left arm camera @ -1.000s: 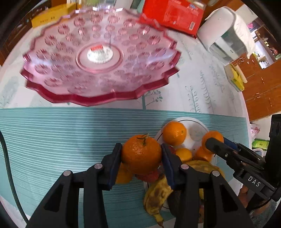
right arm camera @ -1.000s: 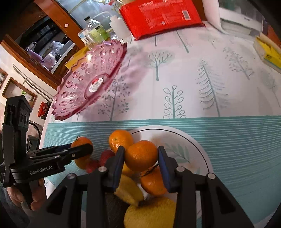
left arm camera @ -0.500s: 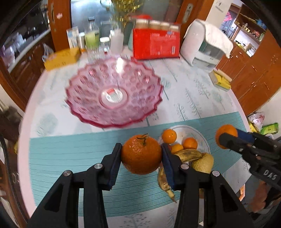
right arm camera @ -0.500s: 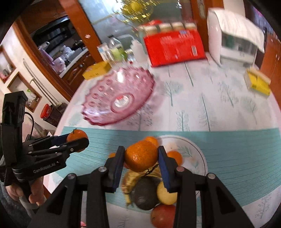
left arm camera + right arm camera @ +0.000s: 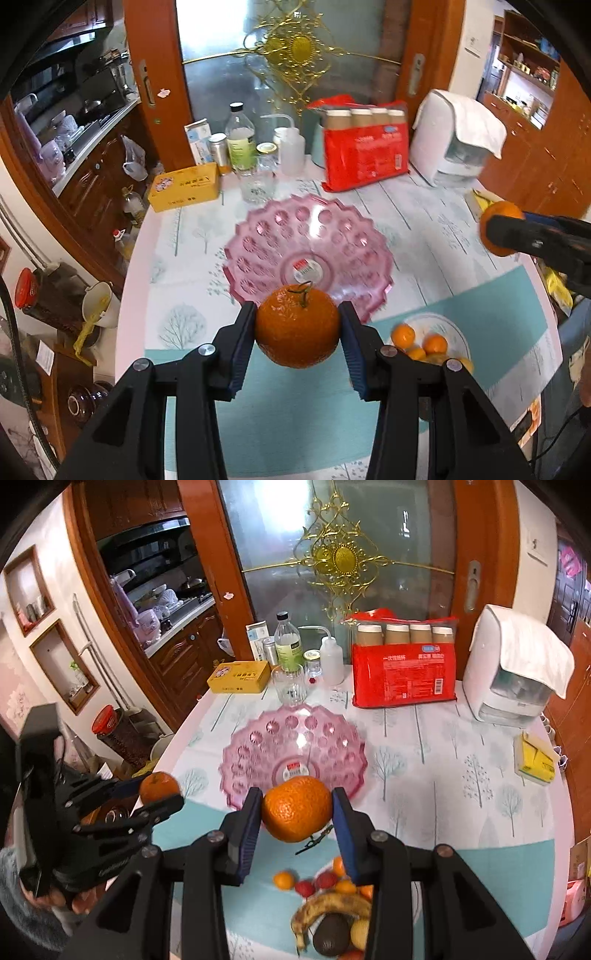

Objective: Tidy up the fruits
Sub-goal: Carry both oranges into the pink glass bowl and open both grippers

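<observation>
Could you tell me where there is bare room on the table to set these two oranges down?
The pink glass bowl holds only its sticker. Bare cloth lies between it and the yellow box. The white plate and the table's back edge are crowded.

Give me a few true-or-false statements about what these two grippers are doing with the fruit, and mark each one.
1. Each gripper holds an orange. True: the left gripper clamps a stemmed orange, and the right gripper clamps another orange.
2. The pink glass bowl already holds several oranges. False: only a sticker shows at its centre.
3. A banana lies among the fruit on the white plate. True.
4. Both oranges rest on the table. False: both are held up in the air.
5. The red package lies inside the bowl. False: it stands behind it.
</observation>
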